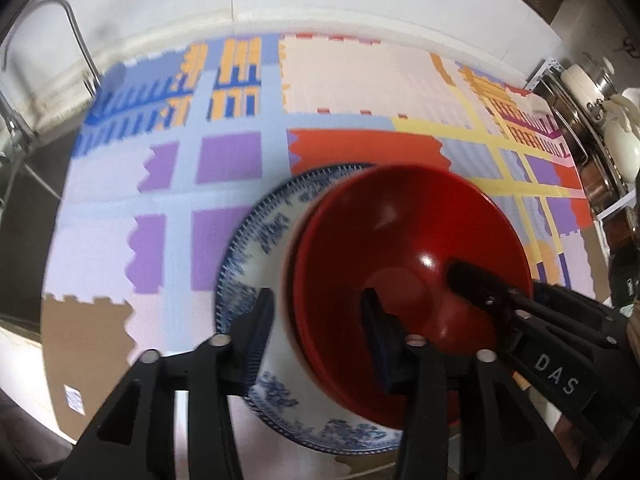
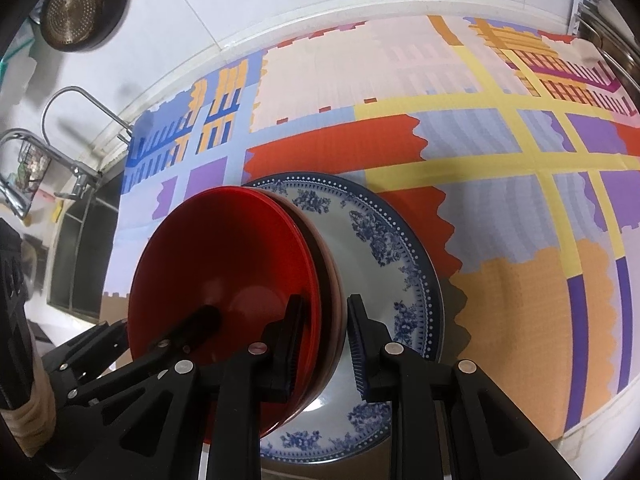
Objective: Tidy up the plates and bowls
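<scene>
A red bowl sits nested in a pinkish bowl on a blue-and-white floral plate, on a colourful patterned mat. My left gripper straddles the stack's left rim, one finger outside over the plate, one inside the red bowl; its jaws stand apart. My right gripper straddles the right rim, one finger inside the red bowl, one outside over the plate, jaws apart. Each gripper shows in the other's view, the right one in the left wrist view, the left one in the right wrist view.
A sink with a chrome tap lies to the left of the mat. A rack with pots stands at the right. A strainer pan hangs on the white wall.
</scene>
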Available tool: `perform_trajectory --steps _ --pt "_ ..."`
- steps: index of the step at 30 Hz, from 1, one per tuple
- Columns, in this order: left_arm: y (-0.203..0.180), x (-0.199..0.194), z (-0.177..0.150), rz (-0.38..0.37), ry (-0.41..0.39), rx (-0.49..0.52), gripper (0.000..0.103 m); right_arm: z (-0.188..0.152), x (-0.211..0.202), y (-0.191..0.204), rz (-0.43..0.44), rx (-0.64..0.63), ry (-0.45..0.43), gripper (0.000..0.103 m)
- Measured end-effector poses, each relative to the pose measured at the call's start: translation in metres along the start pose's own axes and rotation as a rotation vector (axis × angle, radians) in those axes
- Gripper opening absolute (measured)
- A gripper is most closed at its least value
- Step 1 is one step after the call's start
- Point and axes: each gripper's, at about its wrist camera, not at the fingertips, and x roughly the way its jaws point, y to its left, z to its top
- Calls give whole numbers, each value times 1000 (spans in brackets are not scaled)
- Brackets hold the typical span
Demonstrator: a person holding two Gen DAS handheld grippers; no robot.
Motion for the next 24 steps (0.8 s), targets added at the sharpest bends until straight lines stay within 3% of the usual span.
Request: perform_trajectory --steps 3,6,9,13,17,24 --pt "4 -19 -4 16 -68 22 57 -2 -7 3 -13 -18 -50 25" --pt "10 -40 -12 37 -144 40 65 -7 -24 6 -23 -27 -116 38" --pt "13 -63 -24 70 -231 67 69 -18 -46 13 -61 -42 -200 42" --pt "11 -87 -44 119 -342 114 74 -45 -78 20 -107 -37 -342 59" --pt "6 -111 -69 185 -463 146 83 -72 -102 24 -145 -43 -449 69" --pt "4 -142 -109 171 -551 101 91 -117 -132 29 -181 -109 -585 84"
